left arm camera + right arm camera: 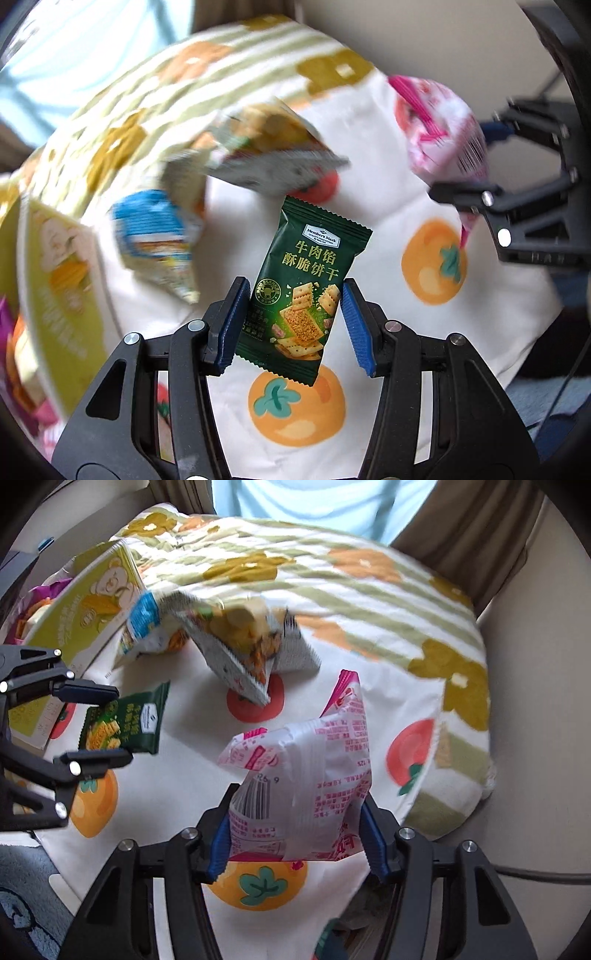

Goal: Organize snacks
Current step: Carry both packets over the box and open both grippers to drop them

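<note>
My left gripper is shut on a dark green cracker packet and holds it above the fruit-print cloth. It also shows in the right wrist view with the green packet at the left. My right gripper is shut on a pink and white snack bag, held above the cloth. In the left wrist view the right gripper and the pink bag are at the upper right.
A grey and yellow snack bag and a blue and white bag lie on the cloth farther back. A green box with a bear print stands at the left, with more packets behind it. A curtain hangs beyond.
</note>
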